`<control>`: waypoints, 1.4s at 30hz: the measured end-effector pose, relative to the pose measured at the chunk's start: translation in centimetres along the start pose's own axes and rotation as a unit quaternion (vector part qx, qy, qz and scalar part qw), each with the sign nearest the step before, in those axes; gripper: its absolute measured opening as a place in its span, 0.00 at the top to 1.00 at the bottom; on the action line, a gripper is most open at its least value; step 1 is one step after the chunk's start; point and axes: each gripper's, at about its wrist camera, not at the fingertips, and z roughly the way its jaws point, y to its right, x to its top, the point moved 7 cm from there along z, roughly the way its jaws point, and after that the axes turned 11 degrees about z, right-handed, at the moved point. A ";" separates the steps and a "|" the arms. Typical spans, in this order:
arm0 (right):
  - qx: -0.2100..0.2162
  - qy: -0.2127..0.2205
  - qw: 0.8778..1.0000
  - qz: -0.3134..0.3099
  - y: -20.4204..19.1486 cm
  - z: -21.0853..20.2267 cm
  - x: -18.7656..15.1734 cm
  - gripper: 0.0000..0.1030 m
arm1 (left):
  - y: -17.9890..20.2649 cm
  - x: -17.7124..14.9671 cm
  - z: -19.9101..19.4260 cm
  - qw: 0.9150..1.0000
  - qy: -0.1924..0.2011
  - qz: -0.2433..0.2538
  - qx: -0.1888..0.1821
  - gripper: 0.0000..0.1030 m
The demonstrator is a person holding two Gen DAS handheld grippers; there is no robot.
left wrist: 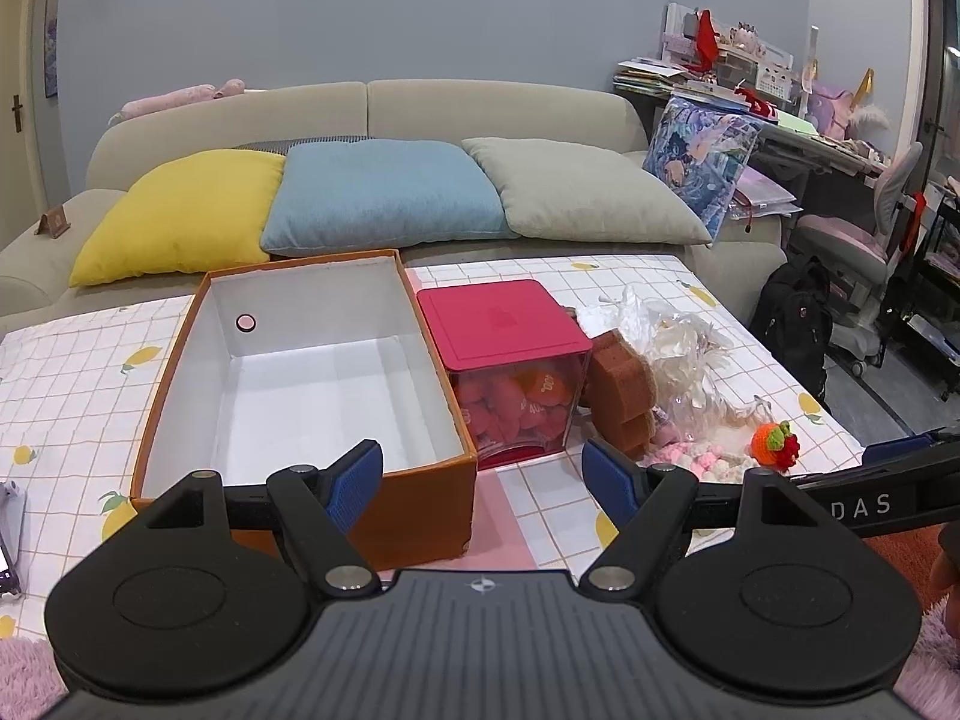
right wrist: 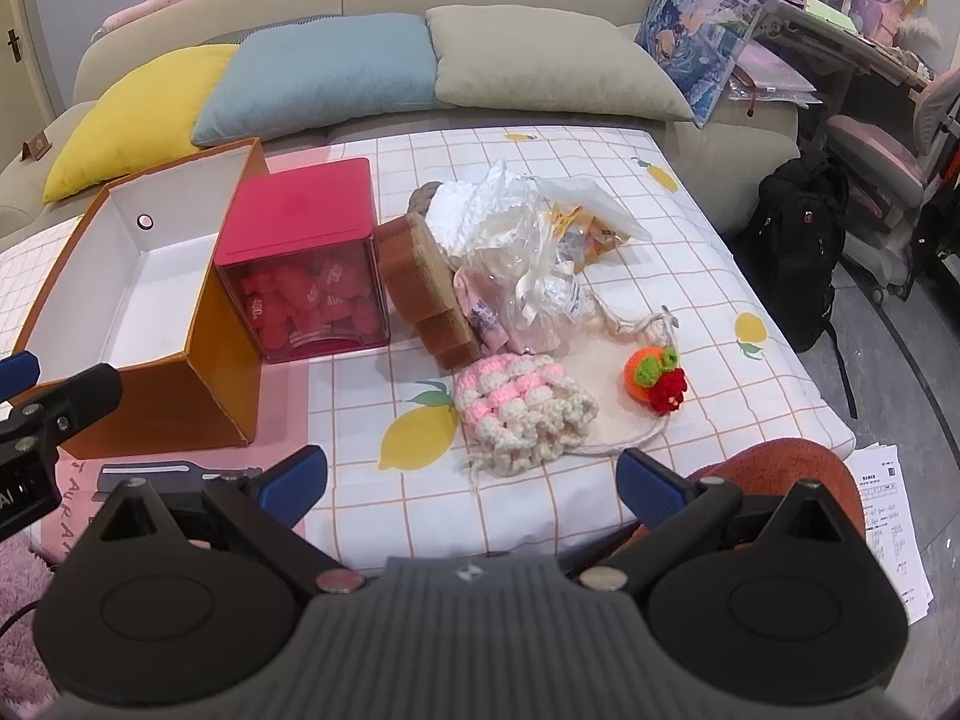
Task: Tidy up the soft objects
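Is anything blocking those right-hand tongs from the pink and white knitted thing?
Nothing visible does. The right tongs hang open just short of the pink and white crocheted pouch, with only bare lemon-print tablecloth between them.

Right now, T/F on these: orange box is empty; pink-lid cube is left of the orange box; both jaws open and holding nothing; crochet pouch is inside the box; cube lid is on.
1. Orange box is empty: true.
2. Cube sits left of the box: false, it stands at the box's right side.
3. Left gripper and right gripper have jaws open, nothing held: true.
4. Crochet pouch is in the box: false, it lies on the cloth near the right gripper.
5. Cube lid is on: true.
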 end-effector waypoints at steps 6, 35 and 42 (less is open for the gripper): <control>0.000 -0.005 1.000 0.004 0.2 0.2 0.0 0.03 | 0.2 -0.2 0.2 1.000 -0.008 -0.001 -0.009 0.14; 0.015 -0.055 0.997 -0.057 3.6 11.0 2.9 0.08 | 7.1 4.5 12.4 0.982 -0.103 -0.017 -0.155 0.24; 0.012 -0.067 0.996 -0.052 3.5 14.6 2.9 0.08 | 7.7 5.1 15.7 0.981 -0.117 -0.037 -0.153 0.25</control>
